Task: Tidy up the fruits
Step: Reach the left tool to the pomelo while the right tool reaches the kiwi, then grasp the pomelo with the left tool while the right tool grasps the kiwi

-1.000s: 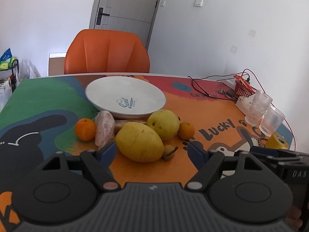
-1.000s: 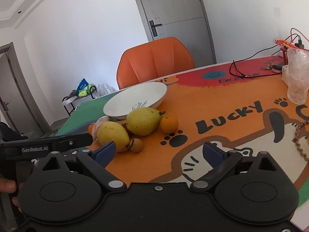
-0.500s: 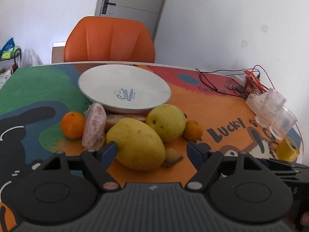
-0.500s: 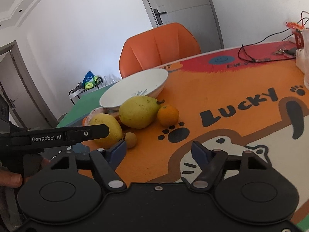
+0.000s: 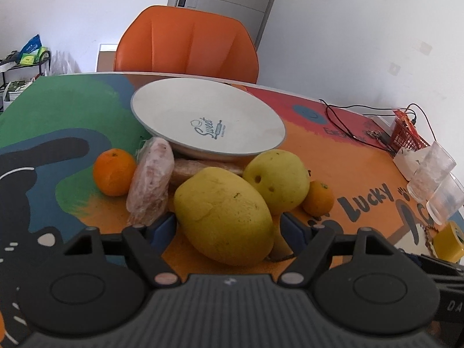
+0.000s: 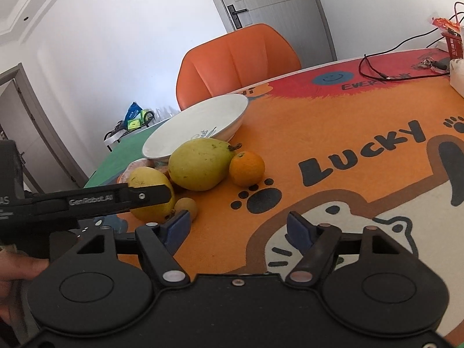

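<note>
The left gripper (image 5: 229,229) is spread wide, its blue pads flanking the yellow mango (image 5: 224,216) beside the white bowl (image 5: 207,121), though contact cannot be confirmed. The right gripper (image 6: 239,227) is held wide open and empty above the table mat (image 6: 333,133).

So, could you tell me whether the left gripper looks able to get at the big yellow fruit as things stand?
Probably yes. The left gripper is open, its jaws flanking the big yellow fruit, with nothing between. The pear and wrapped food crowd the sides.
</note>
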`<action>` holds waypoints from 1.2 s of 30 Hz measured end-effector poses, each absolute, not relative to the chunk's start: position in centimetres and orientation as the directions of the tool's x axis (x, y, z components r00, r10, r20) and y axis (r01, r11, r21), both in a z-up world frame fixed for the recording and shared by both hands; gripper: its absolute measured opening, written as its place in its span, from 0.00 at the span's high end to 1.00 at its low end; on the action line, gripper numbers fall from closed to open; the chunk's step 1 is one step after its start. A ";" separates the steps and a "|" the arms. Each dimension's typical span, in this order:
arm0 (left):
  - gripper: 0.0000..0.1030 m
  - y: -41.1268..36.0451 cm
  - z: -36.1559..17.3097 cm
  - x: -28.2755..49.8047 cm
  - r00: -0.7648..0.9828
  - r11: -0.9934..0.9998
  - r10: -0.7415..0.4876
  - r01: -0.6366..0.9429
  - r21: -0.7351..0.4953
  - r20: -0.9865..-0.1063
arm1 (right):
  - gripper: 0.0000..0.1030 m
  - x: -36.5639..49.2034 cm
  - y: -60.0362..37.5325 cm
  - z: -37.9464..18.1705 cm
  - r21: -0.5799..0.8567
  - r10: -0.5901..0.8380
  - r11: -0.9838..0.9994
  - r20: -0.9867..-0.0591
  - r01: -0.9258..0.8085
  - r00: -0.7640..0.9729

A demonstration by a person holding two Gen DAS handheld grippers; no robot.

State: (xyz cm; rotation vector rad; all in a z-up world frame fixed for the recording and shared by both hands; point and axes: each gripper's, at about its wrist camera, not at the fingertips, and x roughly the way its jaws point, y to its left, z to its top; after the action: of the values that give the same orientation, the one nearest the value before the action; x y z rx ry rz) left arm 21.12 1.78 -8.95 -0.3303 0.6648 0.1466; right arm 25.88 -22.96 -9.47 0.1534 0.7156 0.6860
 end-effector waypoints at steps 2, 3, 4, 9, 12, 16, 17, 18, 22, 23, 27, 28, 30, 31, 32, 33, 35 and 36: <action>0.31 2.0 -9.2 21.2 0.779 0.932 0.027 -0.246 -0.266 -0.626 | 0.30 25.9 -22.8 -9.6 0.355 0.629 0.771 -0.556 -0.529 0.543; 0.31 2.1 -9.3 21.2 0.782 0.929 0.021 -0.246 -0.278 -0.624 | 0.30 25.8 -22.6 -9.6 0.351 0.628 0.771 -0.558 -0.532 0.542; 0.32 2.1 -9.3 21.1 0.784 0.928 0.018 -0.243 -0.281 -0.621 | 0.30 25.7 -22.4 -9.6 0.350 0.629 0.769 -0.559 -0.535 0.540; 0.32 2.3 -9.2 20.4 0.787 0.928 0.011 -0.238 -0.287 -0.617 | 0.30 25.7 -21.3 -9.5 0.340 0.634 0.763 -0.562 -0.550 0.531; 0.33 2.8 -9.0 19.9 0.788 0.923 0.004 -0.239 -0.300 -0.615 | 0.30 25.8 -20.6 -9.6 0.338 0.635 0.760 -0.565 -0.555 0.527; 0.33 3.1 -8.4 18.9 0.805 0.931 0.020 -0.230 -0.282 -0.593 | 0.30 25.8 -19.7 -9.8 0.332 0.638 0.756 -0.567 -0.565 0.521; 0.33 3.1 -8.3 18.7 0.806 0.934 0.018 -0.225 -0.278 -0.592 | 0.30 25.9 -19.6 -9.8 0.331 0.639 0.754 -0.567 -0.567 0.519; 0.33 3.2 -8.2 18.6 0.806 0.935 0.013 -0.220 -0.279 -0.592 | 0.31 25.9 -19.3 -9.9 0.330 0.640 0.753 -0.568 -0.569 0.518; 0.33 3.4 -7.7 17.9 0.814 0.938 0.005 -0.205 -0.279 -0.581 | 0.40 26.0 -18.6 -10.1 0.336 0.644 0.748 -0.573 -0.572 0.507; 0.33 3.6 -7.5 17.7 0.818 0.938 0.004 -0.202 -0.281 -0.576 | 0.42 26.0 -18.3 -10.1 0.336 0.647 0.745 -0.574 -0.576 0.502; 0.33 4.2 -7.0 17.3 0.827 0.937 0.006 -0.201 -0.285 -0.563 | 0.52 26.1 -17.4 -10.2 0.333 0.649 0.741 -0.577 -0.582 0.496; 0.33 4.4 -6.8 17.2 0.828 0.937 0.008 -0.201 -0.284 -0.560 | 0.53 26.3 -17.0 -10.3 0.336 0.650 0.740 -0.579 -0.583 0.492; 0.33 4.7 -6.6 17.1 0.832 0.937 0.012 -0.203 -0.284 -0.555 | 0.55 26.5 -16.5 -10.3 0.338 0.652 0.738 -0.581 -0.584 0.487; 0.33 4.8 -6.5 17.0 0.833 0.936 0.013 -0.204 -0.285 -0.553 | 0.55 26.6 -16.2 -10.4 0.338 0.651 0.738 -0.584 -0.584 0.484; 0.33 5.0 -6.4 16.9 0.835 0.936 0.015 -0.206 -0.286 -0.550 | 0.58 26.7 -15.9 -10.5 0.339 0.649 0.739 -0.589 -0.582 0.481; 0.33 5.1 -6.4 16.9 0.835 0.936 0.018 -0.208 -0.286 -0.549 | 0.59 26.8 -15.7 -10.6 0.340 0.648 0.739 -0.593 -0.581 0.478; 0.33 5.4 -6.2 16.9 0.836 0.935 0.022 -0.211 -0.284 -0.548 | 0.61 26.8 -15.3 -10.7 0.331 0.648 0.739 -0.588 -0.587 0.484; 0.33 5.5 -6.1 16.8 0.837 0.936 0.023 -0.211 -0.283 -0.547 | 0.71 26.8 -15.2 -10.7 0.329 0.644 0.743 -0.588 -0.582 0.490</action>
State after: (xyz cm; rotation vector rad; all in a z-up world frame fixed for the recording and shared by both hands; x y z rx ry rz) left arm 16.83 5.50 -6.12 -0.3435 0.5690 0.1263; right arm 26.85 -15.23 -10.73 0.0898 0.7526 0.7459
